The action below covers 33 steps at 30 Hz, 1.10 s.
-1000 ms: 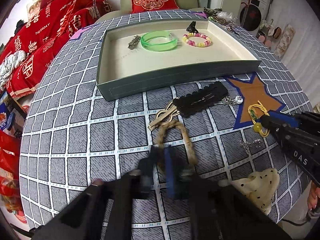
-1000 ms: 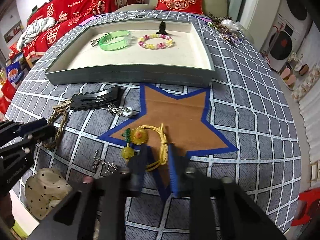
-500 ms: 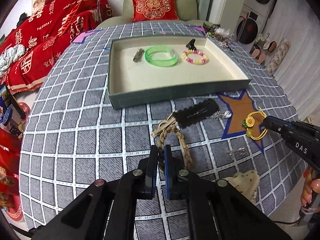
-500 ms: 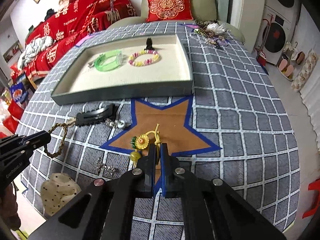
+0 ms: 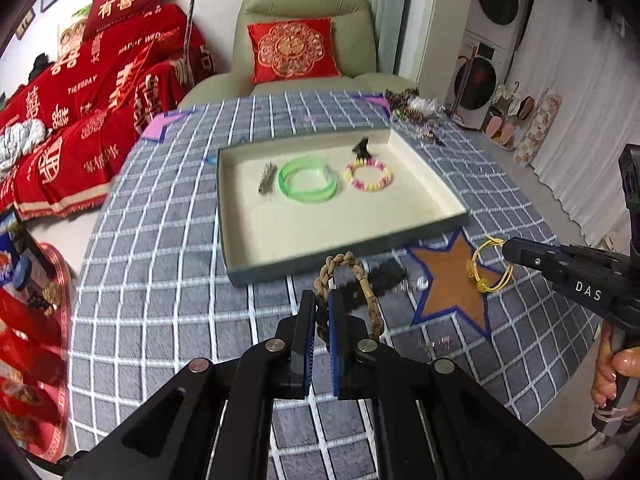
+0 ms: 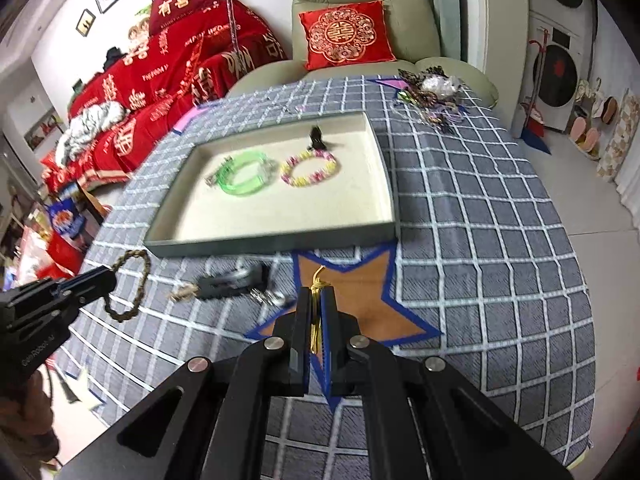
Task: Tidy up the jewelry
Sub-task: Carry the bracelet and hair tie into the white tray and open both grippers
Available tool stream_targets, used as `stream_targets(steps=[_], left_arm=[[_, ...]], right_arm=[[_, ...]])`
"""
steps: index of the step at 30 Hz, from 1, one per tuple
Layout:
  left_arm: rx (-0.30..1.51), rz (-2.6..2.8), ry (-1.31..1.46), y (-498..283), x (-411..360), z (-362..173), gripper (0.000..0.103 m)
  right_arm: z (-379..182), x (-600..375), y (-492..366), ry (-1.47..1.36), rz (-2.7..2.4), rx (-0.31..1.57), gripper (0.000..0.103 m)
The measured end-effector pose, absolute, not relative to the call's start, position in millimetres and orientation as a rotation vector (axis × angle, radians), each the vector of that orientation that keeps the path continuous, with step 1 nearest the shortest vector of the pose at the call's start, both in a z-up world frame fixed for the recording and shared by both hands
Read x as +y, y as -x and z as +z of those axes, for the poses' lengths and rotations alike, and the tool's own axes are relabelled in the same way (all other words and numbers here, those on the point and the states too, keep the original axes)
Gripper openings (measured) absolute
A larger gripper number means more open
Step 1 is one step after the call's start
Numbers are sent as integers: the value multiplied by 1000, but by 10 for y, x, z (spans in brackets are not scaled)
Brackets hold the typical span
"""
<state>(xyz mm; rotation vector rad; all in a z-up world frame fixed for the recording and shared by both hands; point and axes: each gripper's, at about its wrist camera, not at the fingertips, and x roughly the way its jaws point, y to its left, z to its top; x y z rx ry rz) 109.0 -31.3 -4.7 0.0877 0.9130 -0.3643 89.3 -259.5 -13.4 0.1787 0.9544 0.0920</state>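
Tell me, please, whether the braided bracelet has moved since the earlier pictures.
Yes: the braided bracelet has lifted off the tablecloth, toward the tray.

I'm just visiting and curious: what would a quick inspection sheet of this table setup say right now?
Surface: round table under grey checked cloth, brown star patch.
Job's things: tray holds green bangle, beaded bracelet, small metal clip, dark clip.
Clutter: black hair clip on the cloth; tangled jewelry pile at far edge.
Grippers: left gripper shut on braided bracelet; right gripper shut on yellow cord bracelet.
Cables: nothing seen.
Surroundings: green armchair, red cushion.
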Motion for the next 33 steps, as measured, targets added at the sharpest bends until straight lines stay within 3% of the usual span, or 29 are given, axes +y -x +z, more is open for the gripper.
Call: stream_targets(steps=[14,33], left_arm=[[922,-366,-96,-1827,-421,-44,14],[1099,-341,-167,-2686,-654,-780,14]], right_arm=[[98,-2546,-1637,-175,157,920,5],[-790,-2622,-2666,-222,129,1092,5]])
